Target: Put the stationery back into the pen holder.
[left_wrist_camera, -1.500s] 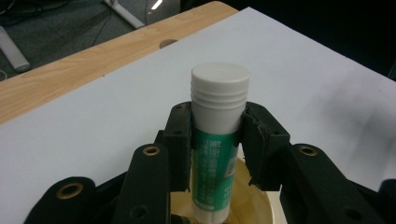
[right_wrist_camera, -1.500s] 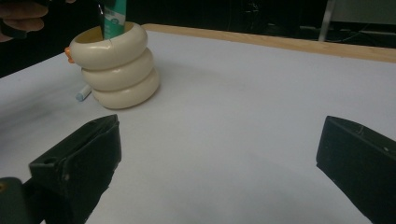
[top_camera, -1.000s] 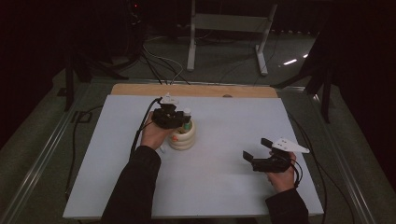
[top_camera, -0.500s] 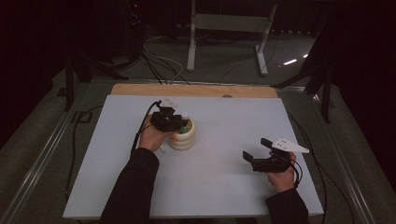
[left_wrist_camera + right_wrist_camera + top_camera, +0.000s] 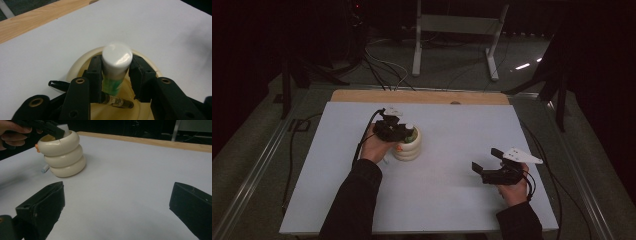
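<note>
A cream ribbed holder (image 5: 409, 150) stands left of centre on the white table. My left gripper (image 5: 404, 131) hangs over its mouth, shut on a green tube with a white cap (image 5: 117, 58). The tube stands upright, its lower end inside the holder (image 5: 75, 67). A black pen (image 5: 57, 84) leans over the rim and another pen (image 5: 117, 101) lies inside. My right gripper (image 5: 486, 160) rests low over the table's right side, open with nothing between its jaws. In the right gripper view (image 5: 117, 195) the holder (image 5: 63, 157) sits far off at the upper left.
A small pale stick (image 5: 45, 168) lies on the table beside the holder, and an orange bit (image 5: 36, 146) pokes out near the rim. A wooden strip (image 5: 422, 96) edges the white table (image 5: 452, 130) at the back. Cables and a metal stand (image 5: 457, 25) lie beyond.
</note>
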Available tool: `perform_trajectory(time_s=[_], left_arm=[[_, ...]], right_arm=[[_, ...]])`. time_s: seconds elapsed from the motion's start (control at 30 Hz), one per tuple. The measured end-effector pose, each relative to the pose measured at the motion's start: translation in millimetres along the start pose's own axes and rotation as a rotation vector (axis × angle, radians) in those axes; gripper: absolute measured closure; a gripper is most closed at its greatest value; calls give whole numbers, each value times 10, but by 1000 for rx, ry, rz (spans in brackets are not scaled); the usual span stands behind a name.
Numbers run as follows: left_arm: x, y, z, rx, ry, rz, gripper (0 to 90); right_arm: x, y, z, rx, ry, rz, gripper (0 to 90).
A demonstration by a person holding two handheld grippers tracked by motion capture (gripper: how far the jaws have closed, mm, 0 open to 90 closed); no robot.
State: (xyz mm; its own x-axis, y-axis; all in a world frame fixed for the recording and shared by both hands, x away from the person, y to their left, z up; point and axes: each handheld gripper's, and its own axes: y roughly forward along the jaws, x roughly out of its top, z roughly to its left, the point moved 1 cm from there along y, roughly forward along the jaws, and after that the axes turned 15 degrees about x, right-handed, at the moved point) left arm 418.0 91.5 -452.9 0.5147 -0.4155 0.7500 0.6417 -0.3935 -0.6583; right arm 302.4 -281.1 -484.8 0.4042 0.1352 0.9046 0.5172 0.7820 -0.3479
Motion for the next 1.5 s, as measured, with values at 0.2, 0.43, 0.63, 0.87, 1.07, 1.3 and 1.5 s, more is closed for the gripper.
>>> perform_trajectory(time_s=[0.2,0.43,0.63,0.87,1.07,1.3,1.5], left_arm=[[-4,13,-27,3,17,10,649],[-1,12,-59,20,48,18,648],[-4,19,-81,25,76,27,643],[-9,22,-82,17,77,28,639],[1,4,-75,5,61,13,558],[20,-37,-77,6,36,-15,445],[52,-113,-46,22,9,-58,325]], right_arm=[[0,1,0,0,-1,1,5],[-1,2,1,0,-1,2,5],[-1,5,2,-1,0,5,5],[-2,5,0,-1,0,7,4],[-3,6,-1,-3,1,8,4],[-3,4,-2,-2,2,6,4],[-4,5,-3,-3,3,8,5]])
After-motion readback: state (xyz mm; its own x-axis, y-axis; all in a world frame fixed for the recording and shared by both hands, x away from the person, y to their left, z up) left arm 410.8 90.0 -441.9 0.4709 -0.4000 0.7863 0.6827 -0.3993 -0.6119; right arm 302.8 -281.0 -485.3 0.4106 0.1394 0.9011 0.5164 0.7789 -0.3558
